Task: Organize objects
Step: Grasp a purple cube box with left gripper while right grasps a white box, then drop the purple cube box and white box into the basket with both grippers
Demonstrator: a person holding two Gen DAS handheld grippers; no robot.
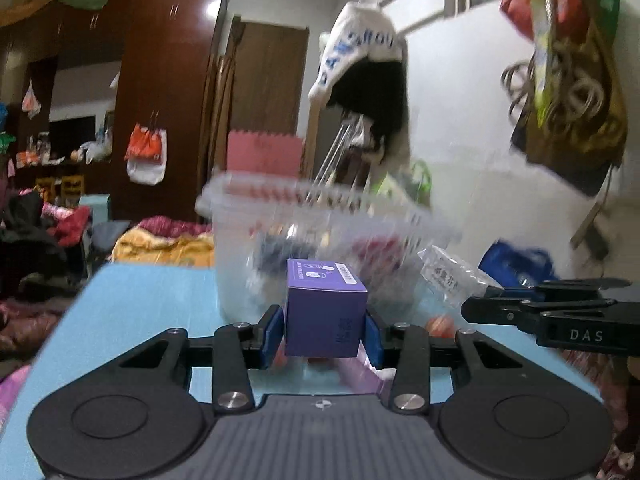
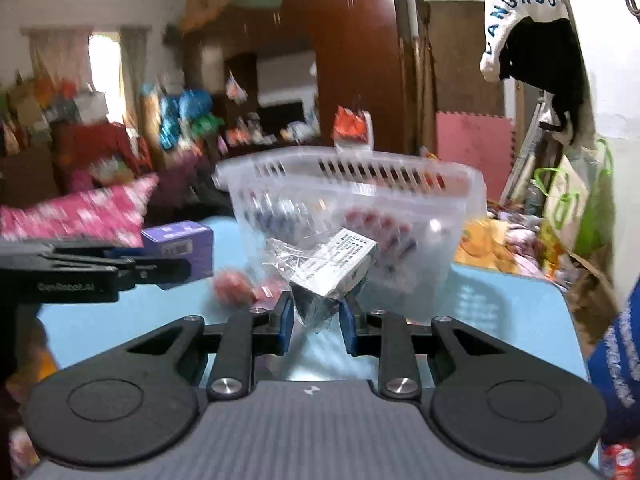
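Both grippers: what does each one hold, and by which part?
The left gripper clamps the purple box by its two side faces. The right gripper pinches the clear plastic packet by its lower end.

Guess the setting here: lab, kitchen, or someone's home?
Likely a lived-in bedroom at home: a tall wooden wardrobe, heaped bedding beyond the blue table, and clothes on a hanger.

— What sits between the left tongs (image 1: 325, 334)?
— A purple box (image 1: 325, 312), upright, pinched on both sides, raised above the blue surface (image 1: 140, 304).
— And the right tongs (image 2: 316, 322)?
— A crinkled clear packet (image 2: 328, 270) with a white label, clamped. Behind both stands a translucent slotted basket (image 2: 432, 184) with blurred items inside.
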